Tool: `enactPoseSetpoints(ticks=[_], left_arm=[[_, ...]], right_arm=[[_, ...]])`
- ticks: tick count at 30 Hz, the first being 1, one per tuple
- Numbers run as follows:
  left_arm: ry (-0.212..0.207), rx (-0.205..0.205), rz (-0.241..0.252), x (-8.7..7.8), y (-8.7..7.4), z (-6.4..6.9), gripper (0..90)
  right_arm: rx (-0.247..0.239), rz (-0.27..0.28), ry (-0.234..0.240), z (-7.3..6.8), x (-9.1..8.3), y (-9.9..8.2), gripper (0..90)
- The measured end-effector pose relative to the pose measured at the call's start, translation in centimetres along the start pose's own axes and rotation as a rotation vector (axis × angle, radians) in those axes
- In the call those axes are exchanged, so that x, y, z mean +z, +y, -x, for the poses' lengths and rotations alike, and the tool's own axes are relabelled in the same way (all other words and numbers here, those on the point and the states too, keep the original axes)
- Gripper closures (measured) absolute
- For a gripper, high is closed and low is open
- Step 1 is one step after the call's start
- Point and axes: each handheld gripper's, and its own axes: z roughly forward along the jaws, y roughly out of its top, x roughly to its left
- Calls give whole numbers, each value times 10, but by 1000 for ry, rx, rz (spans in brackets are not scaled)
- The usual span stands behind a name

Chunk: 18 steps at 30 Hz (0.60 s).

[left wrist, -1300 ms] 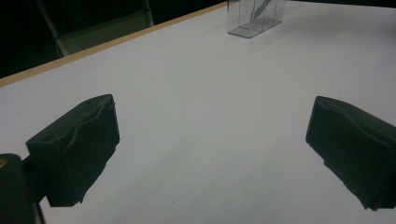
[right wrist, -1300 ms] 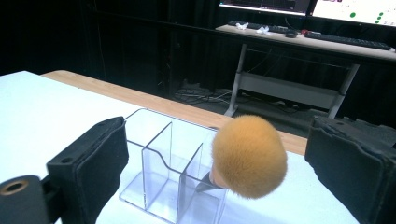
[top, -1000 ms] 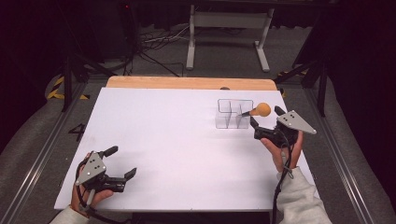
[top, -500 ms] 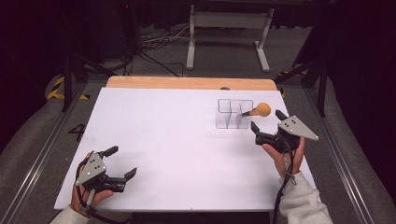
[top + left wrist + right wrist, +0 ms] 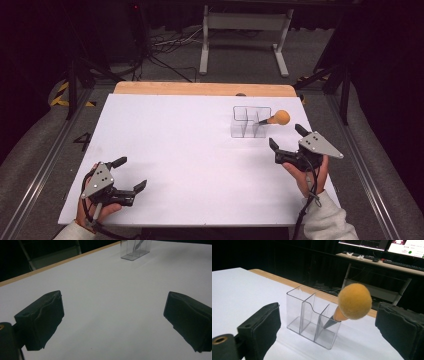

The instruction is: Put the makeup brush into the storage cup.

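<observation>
Right hand-held gripper (image 5: 286, 145) is where I start: its jaws stand spread and hold nothing, pointed toward the clear organizer (image 5: 251, 121) a short way ahead of it on the white surface (image 5: 190, 150). In the right gripper view the organizer (image 5: 313, 316) sits between my two black pads, a little beyond them, with the makeup brush (image 5: 348, 305) leaning out of its end compartment, handle tip down at the floor of the compartment and its round orange head tilted over the rim toward my side. I judge the brush leans that way because the compartment is shallower than the brush is long, so the head overhangs and gives an easy place to grip. My right hand (image 5: 307, 172) holds its hand-held gripper low, just above the surface, wrist straight and forearm coming in from the near right corner.

Left hand-held gripper (image 5: 131, 175) is also released, jaws wide apart with bare surface between them in the left gripper view. It rests near the front left corner, well apart from the organizer (image 5: 135, 249), the left hand (image 5: 97, 202) curled under it and angled inward, parked out of the way, as I read it.
</observation>
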Motion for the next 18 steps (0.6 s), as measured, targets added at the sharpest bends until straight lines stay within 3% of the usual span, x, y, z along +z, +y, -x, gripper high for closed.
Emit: enactPoseSetpoints(ticks=[10, 18], left_arm=[[0, 1, -2, 0, 0, 0, 34], [-2, -4, -4, 1, 0, 1, 34]], right_arm=[[-20, -8, 36, -2, -10, -6, 65], [-65, -31, 51, -6, -13, -14, 62]])
